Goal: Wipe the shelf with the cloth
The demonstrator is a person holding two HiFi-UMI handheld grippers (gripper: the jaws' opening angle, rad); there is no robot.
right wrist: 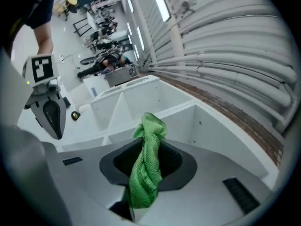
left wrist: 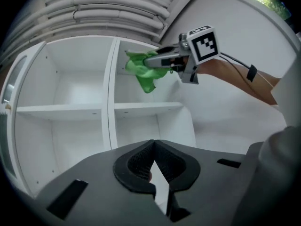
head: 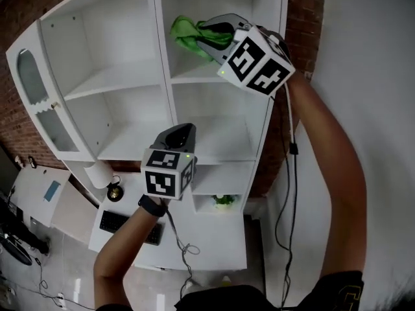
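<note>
A white shelf unit (head: 165, 89) fills the head view. My right gripper (head: 213, 36) is raised into the upper right compartment, above its board (head: 194, 75), and is shut on a green cloth (head: 187, 32). In the right gripper view the cloth (right wrist: 148, 166) is pinched between the jaws and sticks out past them. The left gripper view shows the same cloth (left wrist: 146, 72) hanging from the right gripper (left wrist: 162, 60) in front of that compartment. My left gripper (head: 180, 132) is lower, before the middle shelf. Its jaws (left wrist: 153, 144) meet at the tips with nothing in them.
A glass-fronted cabinet door (head: 32, 89) stands at the far left. Below the shelves are a small plant (head: 224, 201), a brass object (head: 115, 192) and a keyboard (head: 113, 222). Cables (head: 288, 173) hang along the right wall. A brick wall (head: 301, 24) sits behind the unit.
</note>
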